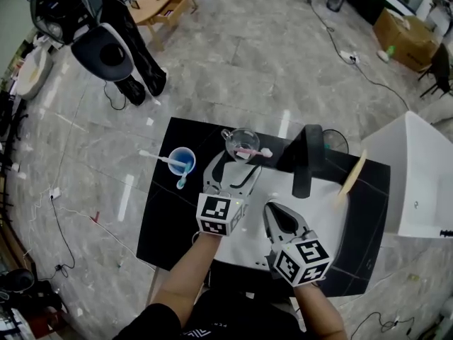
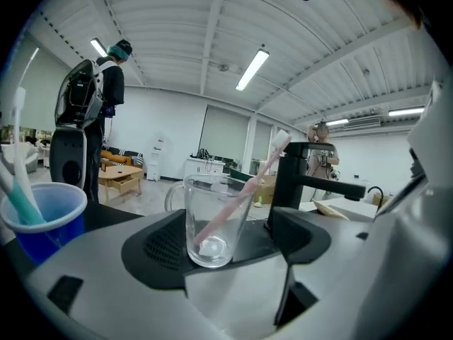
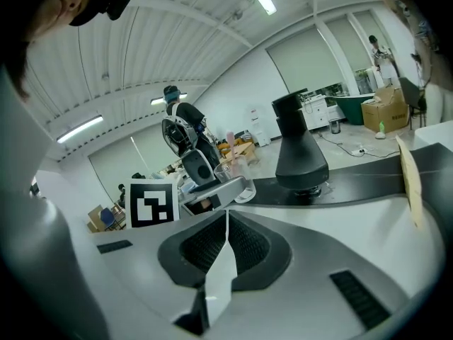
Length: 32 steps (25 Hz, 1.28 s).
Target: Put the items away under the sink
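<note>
Countertop (image 1: 166,218), black, over a marble floor (image 1: 233,55): a glass mug (image 1: 243,140) holding a pink toothbrush (image 1: 253,152) stands at 12 o'clock between the left gripper's (image 1: 233,170) wide-apart jaws, ungripped. A blue cup (image 1: 182,160) with toothbrushes sits at 10 o'clock. The right gripper (image 1: 274,212) is closed and empty.

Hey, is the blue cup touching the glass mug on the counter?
Apart. The head view shows bare black counter between the blue cup and the glass mug; the left gripper view shows a gap too.
</note>
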{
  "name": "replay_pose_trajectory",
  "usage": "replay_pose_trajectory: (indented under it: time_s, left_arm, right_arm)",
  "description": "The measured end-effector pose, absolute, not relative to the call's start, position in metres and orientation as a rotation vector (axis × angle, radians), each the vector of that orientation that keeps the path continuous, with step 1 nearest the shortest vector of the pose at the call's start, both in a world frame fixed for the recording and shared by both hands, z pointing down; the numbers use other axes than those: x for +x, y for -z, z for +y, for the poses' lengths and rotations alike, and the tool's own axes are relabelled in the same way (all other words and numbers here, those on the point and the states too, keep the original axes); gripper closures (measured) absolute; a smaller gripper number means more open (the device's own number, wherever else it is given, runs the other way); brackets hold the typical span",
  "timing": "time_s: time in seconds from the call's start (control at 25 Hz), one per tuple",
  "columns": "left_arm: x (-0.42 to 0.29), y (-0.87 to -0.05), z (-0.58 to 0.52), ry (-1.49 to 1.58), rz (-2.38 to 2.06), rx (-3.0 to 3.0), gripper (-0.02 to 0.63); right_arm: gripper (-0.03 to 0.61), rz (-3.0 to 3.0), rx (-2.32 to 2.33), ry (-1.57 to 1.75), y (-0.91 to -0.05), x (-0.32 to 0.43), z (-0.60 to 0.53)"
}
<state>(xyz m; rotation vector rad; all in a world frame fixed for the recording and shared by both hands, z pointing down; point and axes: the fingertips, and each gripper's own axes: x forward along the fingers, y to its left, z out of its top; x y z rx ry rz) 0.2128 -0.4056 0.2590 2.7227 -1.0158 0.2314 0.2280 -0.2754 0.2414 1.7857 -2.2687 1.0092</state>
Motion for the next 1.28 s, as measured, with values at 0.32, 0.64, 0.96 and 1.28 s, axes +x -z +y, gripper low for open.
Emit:
replay_pose_trajectory:
  time_s: [0.32, 0.64, 0.96, 1.28]
  left_arm:
    - [0.222, -0.258, -0.424, -0.200, -1.052, 2.758, 0.235]
    - [0.229, -0.260, -0.436, -0.149, -1.104, 2.743, 0.229]
    - [0.232, -0.262, -0.441, -0.211, -1.099, 2.755, 0.221]
    - [0.235, -0.263, -0.443, -0.318, -1.066, 2.770, 0.221]
  right_arm:
    - [0.541, -2.231, 1.788, -1.053, -0.251, 0.234, -0.277]
    - [0.541, -2.196, 1.766, -1.092, -0.265, 0.233, -0.279]
    - [0.541, -2.163, 1.781, -1.115, -0.272, 0.235, -0.280]
    - [0.541, -2.144, 1.795, -1.145, -0.278, 0.235, -0.276]
